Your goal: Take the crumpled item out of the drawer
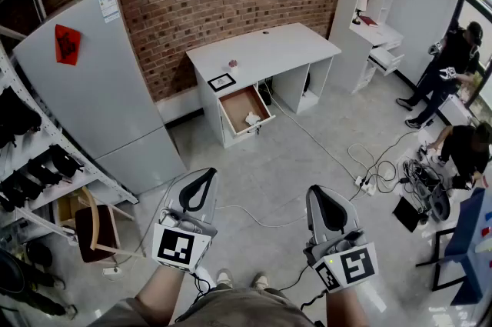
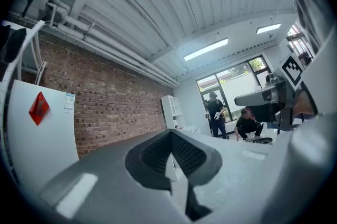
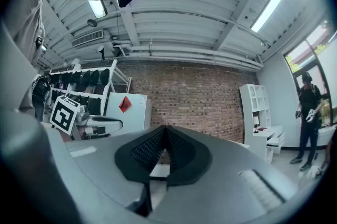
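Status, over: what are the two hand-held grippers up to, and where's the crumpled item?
Left hand-held gripper, right hand-held gripper: both shut, empty. Crumpled item in open drawer, far ahead. Loose cable on floor between.

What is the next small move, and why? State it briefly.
Probably step toward the white desk. Its drawer already stands open with the crumpled item inside, but the left gripper and right gripper are both far from it, jaws shut and empty.

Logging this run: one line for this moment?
left gripper: shut, empty | right gripper: shut, empty | crumpled item: in open drawer
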Available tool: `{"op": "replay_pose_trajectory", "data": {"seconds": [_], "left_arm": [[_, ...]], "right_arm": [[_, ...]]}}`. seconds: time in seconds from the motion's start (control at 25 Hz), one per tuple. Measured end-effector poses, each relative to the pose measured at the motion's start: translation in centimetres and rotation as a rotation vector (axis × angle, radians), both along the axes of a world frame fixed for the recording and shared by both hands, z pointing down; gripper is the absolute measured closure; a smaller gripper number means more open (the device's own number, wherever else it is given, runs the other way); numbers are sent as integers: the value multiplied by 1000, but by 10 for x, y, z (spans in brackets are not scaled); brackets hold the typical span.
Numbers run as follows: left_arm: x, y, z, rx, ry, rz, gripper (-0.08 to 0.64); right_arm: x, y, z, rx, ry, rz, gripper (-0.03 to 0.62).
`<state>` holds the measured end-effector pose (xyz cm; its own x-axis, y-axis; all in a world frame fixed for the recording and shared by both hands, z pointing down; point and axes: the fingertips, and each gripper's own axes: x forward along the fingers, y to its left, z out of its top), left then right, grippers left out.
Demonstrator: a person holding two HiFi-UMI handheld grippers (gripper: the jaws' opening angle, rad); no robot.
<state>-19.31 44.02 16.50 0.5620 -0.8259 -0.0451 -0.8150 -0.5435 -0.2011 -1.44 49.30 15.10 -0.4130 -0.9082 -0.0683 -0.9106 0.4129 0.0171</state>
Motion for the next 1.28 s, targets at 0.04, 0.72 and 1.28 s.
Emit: {"op": "replay_pose_trajectory", "data": {"seconds": [0.04,0.72,1.28], "left_arm": [[2,0,-2,4,1,0,560],[38,4,12,-52,-11,-12,560],[56,-14,-1,25,49,-86,376]], "right_arm": [[2,0,1,1,1,1,566],[54,-2,18,-42,-69,18,565],[91,-23,43,-76,-52,-19,565]]}}
